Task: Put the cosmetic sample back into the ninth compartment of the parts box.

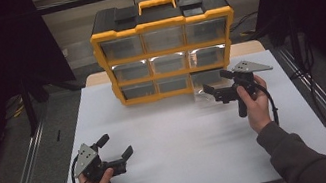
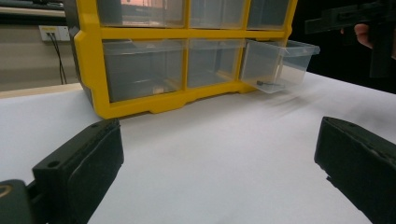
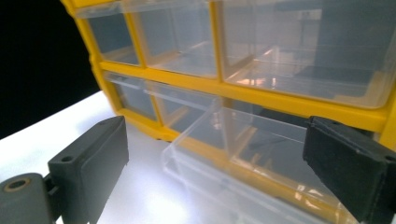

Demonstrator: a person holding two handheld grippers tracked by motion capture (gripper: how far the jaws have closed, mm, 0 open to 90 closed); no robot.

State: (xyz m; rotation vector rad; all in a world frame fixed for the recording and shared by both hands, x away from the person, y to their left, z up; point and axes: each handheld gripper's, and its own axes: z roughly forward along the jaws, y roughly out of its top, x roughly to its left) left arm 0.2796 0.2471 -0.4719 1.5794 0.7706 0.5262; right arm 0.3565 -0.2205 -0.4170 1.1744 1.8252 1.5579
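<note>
A yellow and black drawer cabinet [image 1: 165, 45] with clear drawers stands at the back of the white table [image 1: 184, 138]. Its bottom right drawer [image 1: 203, 91] is pulled out part way. In the left gripper view that drawer [image 2: 280, 65] holds a small dark piece [image 2: 267, 84]. My right gripper [image 1: 215, 82] hovers just in front of the drawer, open, and in the right gripper view the drawer's clear front [image 3: 233, 154] lies between and beyond the jaws without the pads touching it. My left gripper [image 1: 116, 146] rests near the table's front left, open with nothing between its jaws.
The cabinet [image 2: 140, 105] fills the back middle of the table. Dark frames and rails run along both sides of the table. White table surface stretches between the two grippers. The right hand and its gripper [image 2: 369, 18] appear at the top right of the left gripper view.
</note>
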